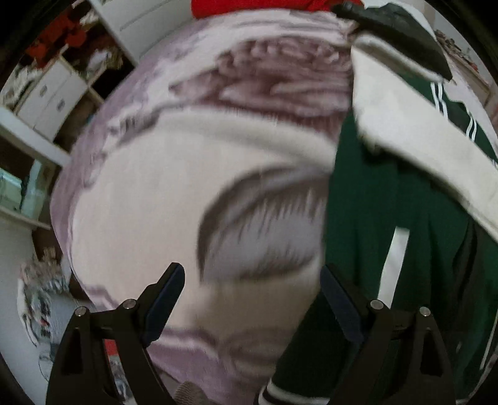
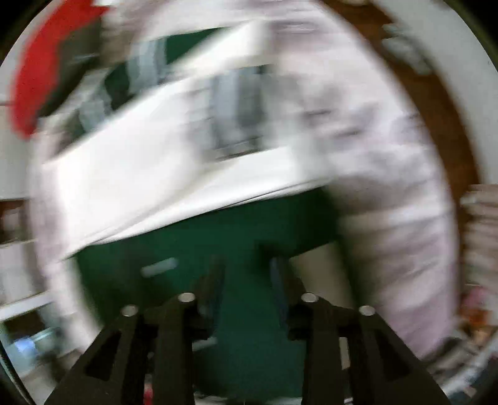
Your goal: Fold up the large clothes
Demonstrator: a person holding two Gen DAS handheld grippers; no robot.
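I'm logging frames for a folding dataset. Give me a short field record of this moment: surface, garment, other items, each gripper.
surface: pink patterned blanket
garment: green garment with white stripes, spread at the blanket's right side
other items: red cloth at far edge
left gripper: open, over the blanket, nothing between its fingers
right gripper: over green fabric; blur hides any grip

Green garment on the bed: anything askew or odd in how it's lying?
Yes. The green garment is not flat: a white panel lies folded diagonally across it, and it sprawls at an angle over the pink patterned blanket. A dark item sits on its far end. The right wrist view is too blurred for detail.
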